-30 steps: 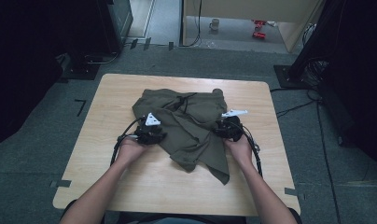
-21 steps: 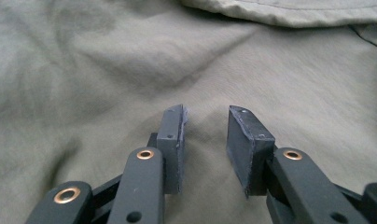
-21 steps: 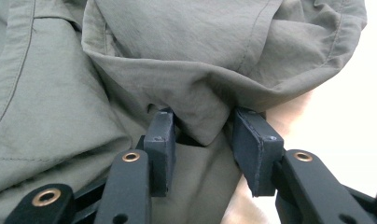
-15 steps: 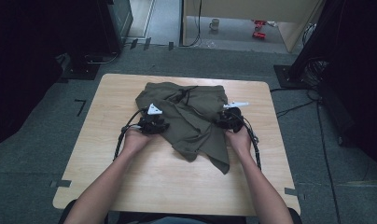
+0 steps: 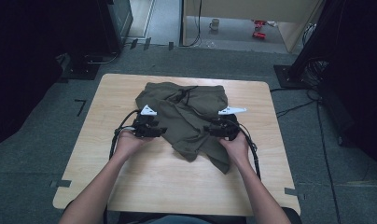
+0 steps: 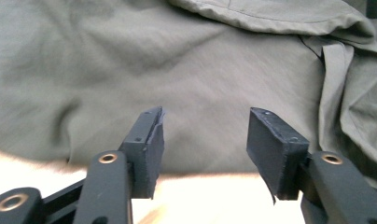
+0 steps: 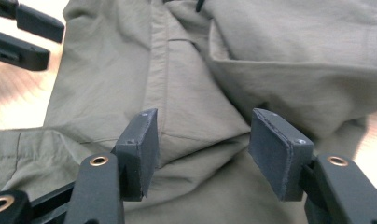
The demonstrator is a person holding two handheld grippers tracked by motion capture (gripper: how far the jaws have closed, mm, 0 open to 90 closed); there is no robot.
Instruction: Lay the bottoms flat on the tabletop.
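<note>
Two grippers, left (image 5: 155, 131) and right (image 5: 213, 130), flank crumpled olive shorts (image 5: 189, 116) at desk (image 5: 130, 182) centre toward far edge; jaws just opening, gaping, cloth beyond untouched, likely released for regrasp.

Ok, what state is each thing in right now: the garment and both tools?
Olive garment: crumpled, partly folded over itself, lying on the table, not gripped.
Left tool: open, jaws just opening, fabric beyond them, nothing pinched.
Right tool: open, jaws just opening, above the fabric, nothing pinched.
</note>
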